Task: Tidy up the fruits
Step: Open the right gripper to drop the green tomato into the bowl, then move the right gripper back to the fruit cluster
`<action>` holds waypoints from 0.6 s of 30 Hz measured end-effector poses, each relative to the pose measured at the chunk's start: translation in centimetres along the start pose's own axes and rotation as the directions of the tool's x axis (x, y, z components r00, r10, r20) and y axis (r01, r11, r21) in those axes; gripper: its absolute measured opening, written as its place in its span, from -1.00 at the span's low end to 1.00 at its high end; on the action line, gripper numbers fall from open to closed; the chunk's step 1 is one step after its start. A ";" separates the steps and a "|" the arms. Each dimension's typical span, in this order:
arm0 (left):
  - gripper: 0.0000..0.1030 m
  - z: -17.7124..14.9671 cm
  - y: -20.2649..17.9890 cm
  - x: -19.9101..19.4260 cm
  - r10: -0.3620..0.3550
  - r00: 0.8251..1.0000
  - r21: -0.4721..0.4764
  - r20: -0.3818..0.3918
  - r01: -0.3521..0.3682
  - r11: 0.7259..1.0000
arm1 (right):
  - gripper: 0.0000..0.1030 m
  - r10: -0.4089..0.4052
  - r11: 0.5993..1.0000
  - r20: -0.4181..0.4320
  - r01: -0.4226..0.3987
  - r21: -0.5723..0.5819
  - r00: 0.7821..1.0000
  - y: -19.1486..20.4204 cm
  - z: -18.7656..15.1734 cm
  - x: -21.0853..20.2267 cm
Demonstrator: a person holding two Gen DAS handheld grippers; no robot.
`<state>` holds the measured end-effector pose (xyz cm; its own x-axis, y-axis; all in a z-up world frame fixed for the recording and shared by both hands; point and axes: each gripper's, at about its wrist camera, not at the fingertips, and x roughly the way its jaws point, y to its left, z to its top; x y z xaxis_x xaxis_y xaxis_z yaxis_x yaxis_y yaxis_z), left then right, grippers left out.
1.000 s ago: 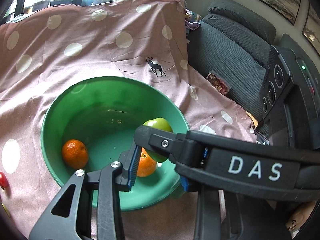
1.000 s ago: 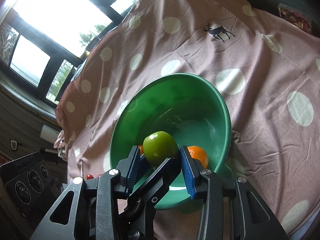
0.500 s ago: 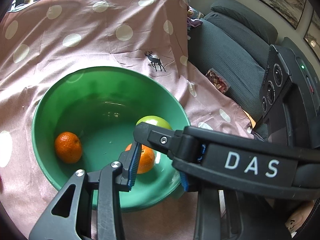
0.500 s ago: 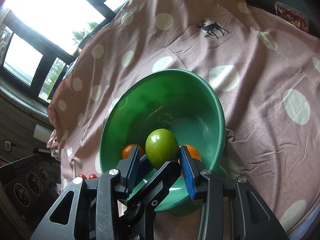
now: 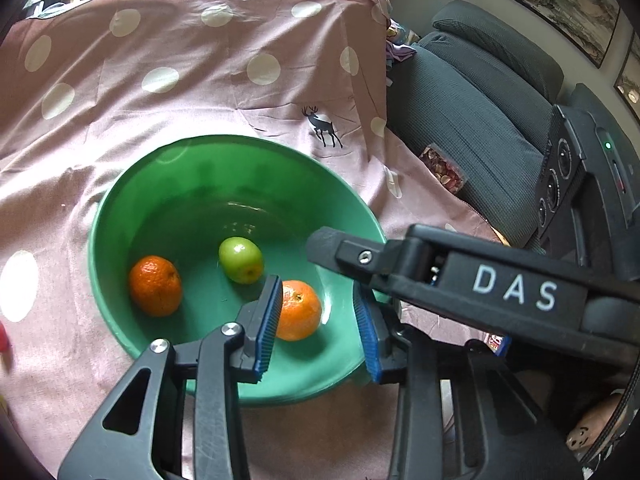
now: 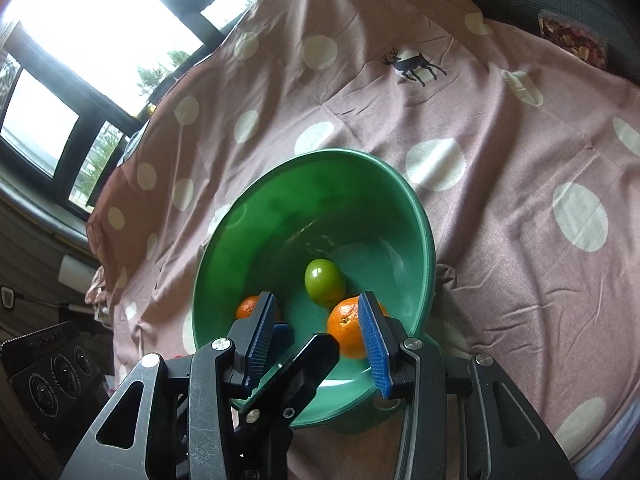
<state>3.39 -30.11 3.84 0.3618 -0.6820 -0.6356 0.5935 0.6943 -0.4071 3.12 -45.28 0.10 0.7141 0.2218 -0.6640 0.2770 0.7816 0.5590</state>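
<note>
A green bowl (image 5: 120,208) (image 6: 416,208) sits on a pink polka-dot cloth. Inside it lie a green apple (image 5: 241,260) (image 6: 324,282) and two oranges, one at the left (image 5: 155,286) (image 6: 249,307) and one at the near right (image 5: 300,310) (image 6: 346,332). My left gripper (image 5: 316,324) is open and empty above the bowl's near rim. My right gripper (image 6: 318,338) is open and empty over the near rim, with the apple lying free beyond it. The right gripper's body crosses the left wrist view (image 5: 480,280).
The pink cloth (image 5: 180,72) (image 6: 500,140) with a deer print covers the surface. A grey sofa (image 5: 480,104) stands at the right with a snack packet (image 5: 442,168) on it. A red object (image 5: 3,340) lies at the left edge. Windows (image 6: 80,20) are behind.
My right gripper opened and let go of the green apple, which now rests in the bowl between the oranges. Both grippers have drawn back a little.
</note>
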 end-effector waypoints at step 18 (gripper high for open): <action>0.74 -2.9 10.1 -14.8 0.285 0.947 -0.261 0.152 -0.240 0.935 | 0.53 0.054 0.988 0.136 -0.033 -0.153 0.989 6.2 -1.8 -2.0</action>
<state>1.95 -12.29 7.23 0.6205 -0.4827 -0.6180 0.2808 0.8726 -0.3996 2.28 -39.80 4.02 0.8091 0.1823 -0.5587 0.1517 0.8536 0.4983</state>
